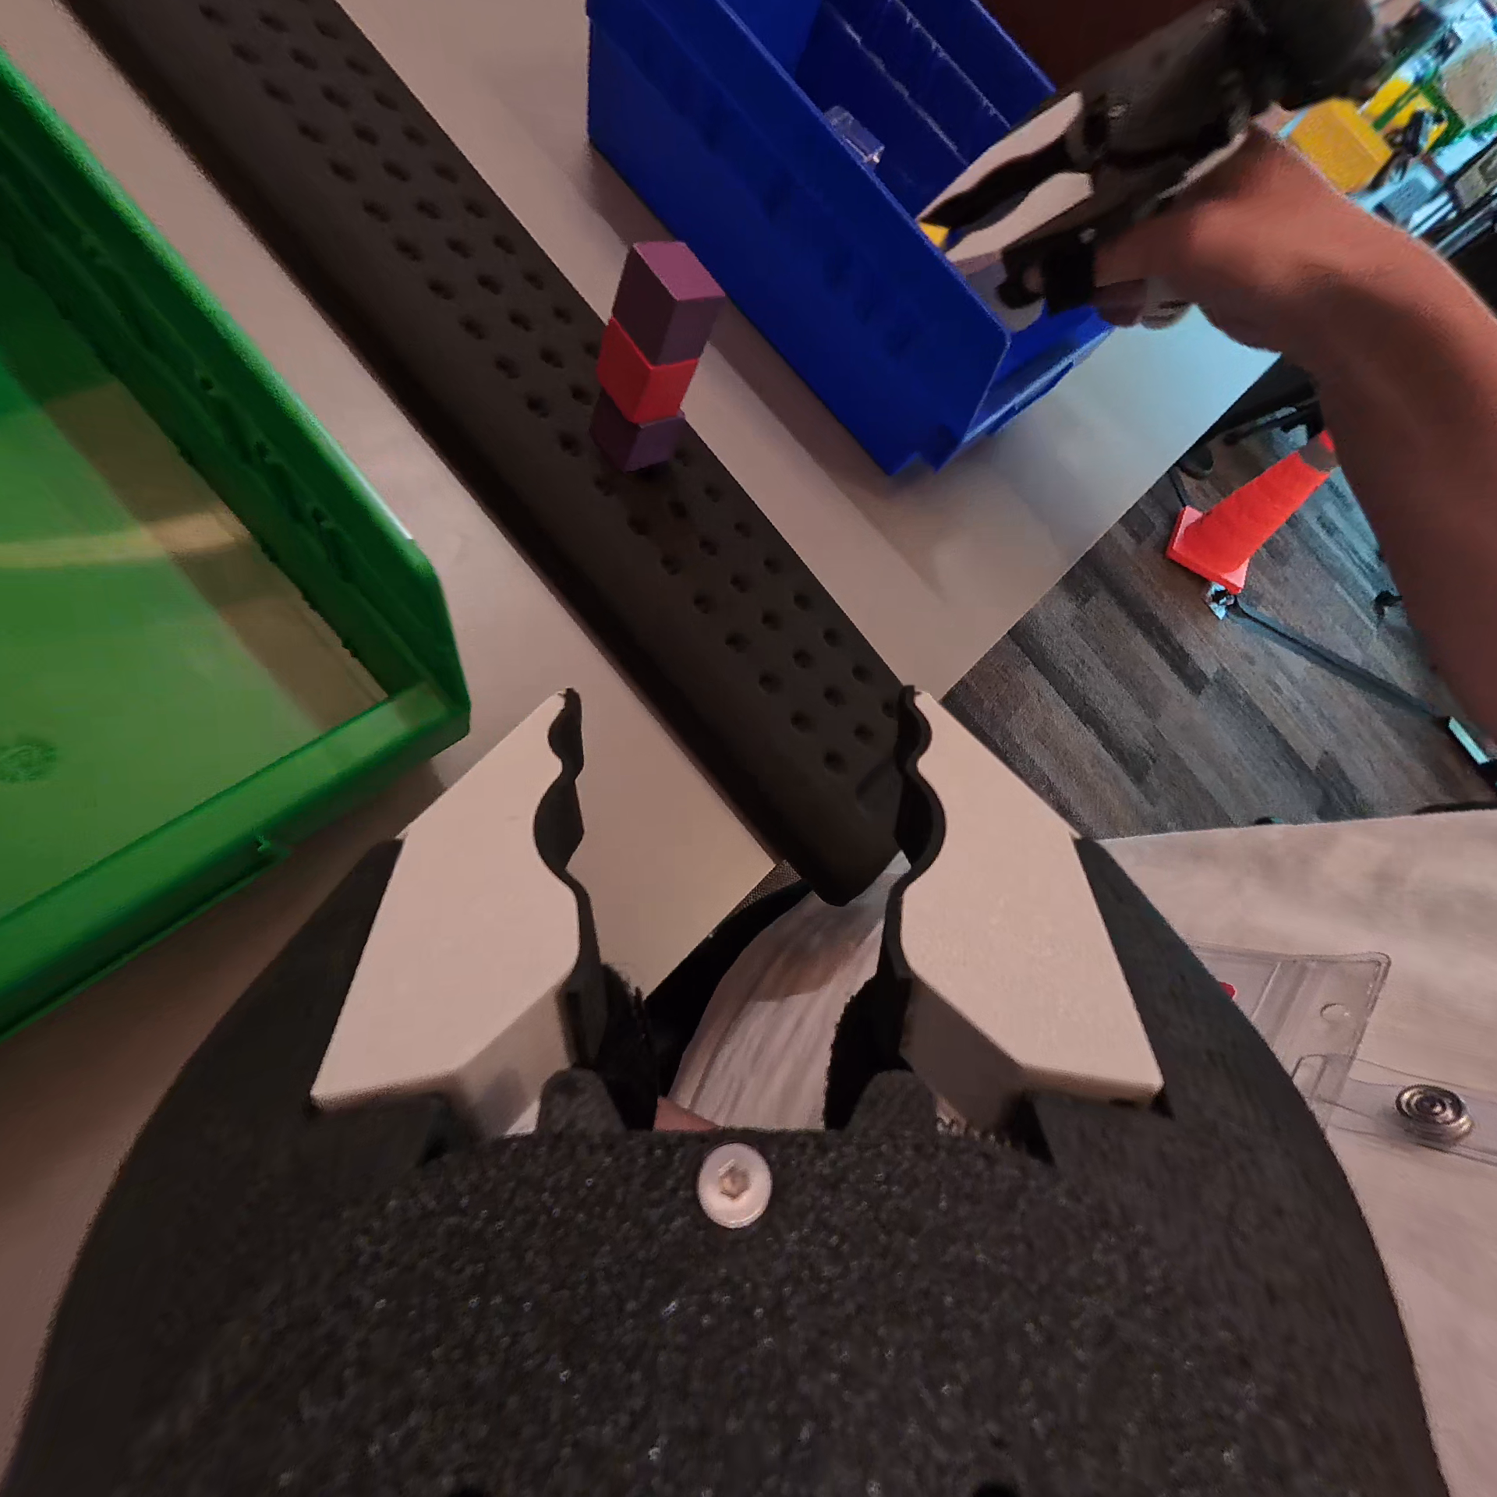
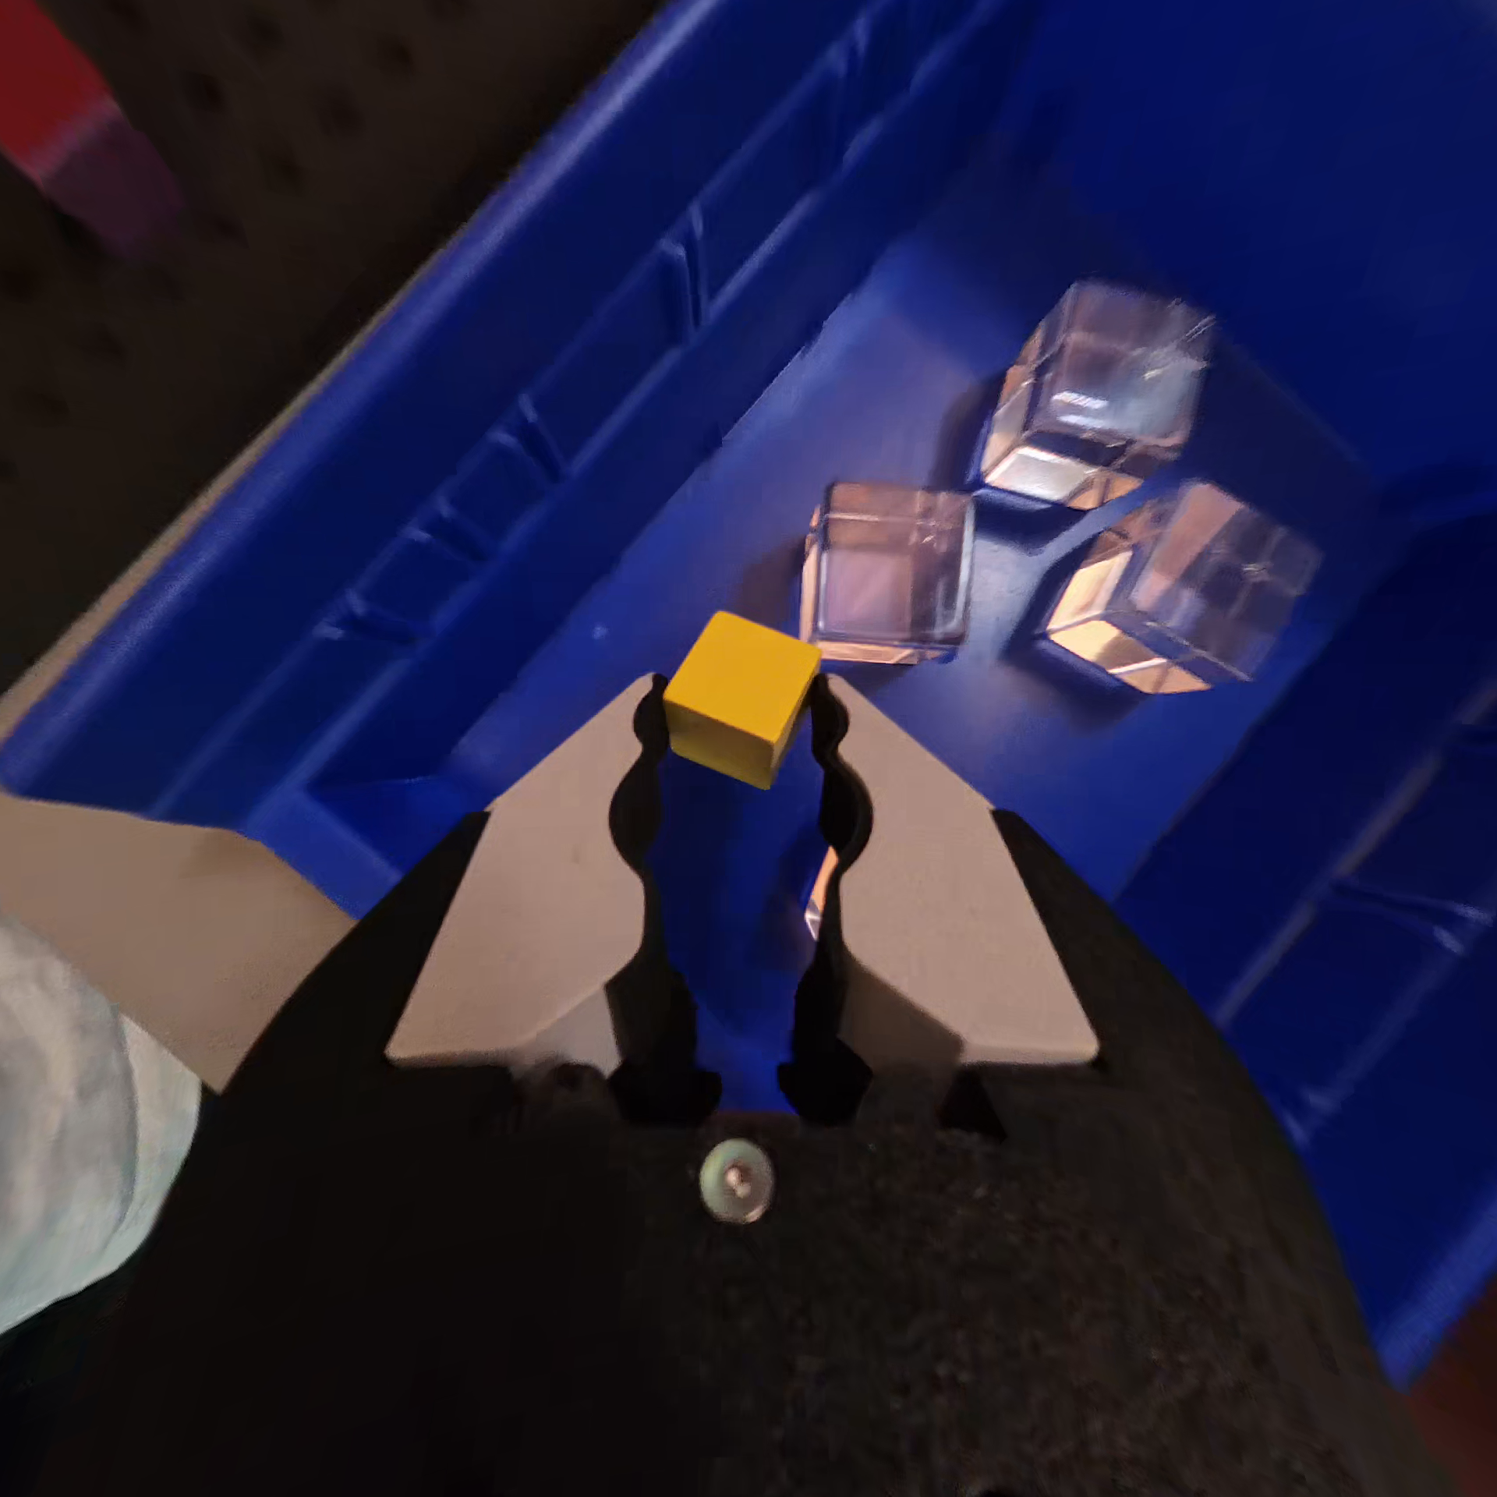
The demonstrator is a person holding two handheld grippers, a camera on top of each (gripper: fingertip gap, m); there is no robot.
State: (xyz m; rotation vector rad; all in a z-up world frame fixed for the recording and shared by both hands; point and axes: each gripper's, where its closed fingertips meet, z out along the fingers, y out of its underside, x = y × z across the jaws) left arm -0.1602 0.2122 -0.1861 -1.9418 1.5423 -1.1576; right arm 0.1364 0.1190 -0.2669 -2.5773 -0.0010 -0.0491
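Observation:
My right gripper [image 2: 739, 698] is shut on a small yellow cube [image 2: 739, 698] and holds it over the inside of a blue bin [image 2: 502, 454]. Three clear cubes [image 2: 891, 571] lie on the bin's floor just beyond it. In the left wrist view the right gripper [image 1: 944, 231] hangs over the blue bin [image 1: 810, 267], with the yellow cube [image 1: 934, 233] just showing at its tips. My left gripper [image 1: 741, 705] is open and empty, above the near end of a black perforated strip [image 1: 648, 535]. A stack of purple, red and purple cubes [image 1: 652, 356] stands on that strip.
A green tray [image 1: 202, 567] sits at the left on the white table [image 1: 850, 502]. An orange cone [image 1: 1247, 518] stands on the wood floor beyond the table's edge. A person's arm [image 1: 1377, 389] reaches in from the right. A clear badge holder [image 1: 1304, 1012] hangs on a pale shirt.

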